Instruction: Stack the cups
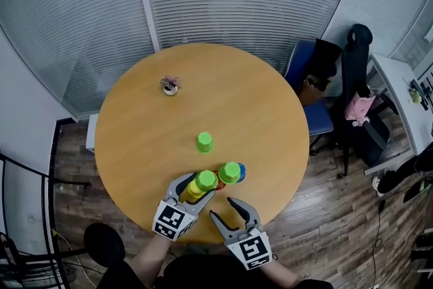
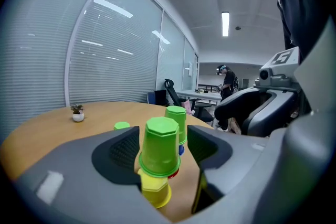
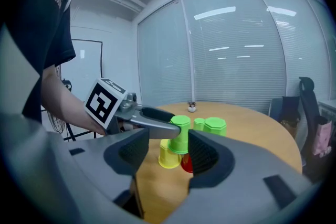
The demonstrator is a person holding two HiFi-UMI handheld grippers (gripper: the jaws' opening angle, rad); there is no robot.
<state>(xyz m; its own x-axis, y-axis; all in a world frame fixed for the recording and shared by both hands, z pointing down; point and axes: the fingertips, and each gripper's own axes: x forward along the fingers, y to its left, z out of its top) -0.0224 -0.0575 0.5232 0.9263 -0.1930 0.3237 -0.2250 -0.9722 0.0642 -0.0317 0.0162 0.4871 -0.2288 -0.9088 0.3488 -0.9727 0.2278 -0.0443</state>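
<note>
Green cup [image 2: 159, 150] — seemingly loose between left gripper [image 2: 164, 141] jaws | near table [image 1: 139, 145] edge

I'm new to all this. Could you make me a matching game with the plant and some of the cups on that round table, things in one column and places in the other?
Things:
1. potted plant
2. unstacked green cup
3. yellow cup
4. blue cup

Places:
A. under the right-hand green cup
B. far side of the table
C. near the middle of the table
D. under the green cup that stands between the left gripper's open jaws

Pairs: 1-B, 2-C, 3-D, 4-A
</note>
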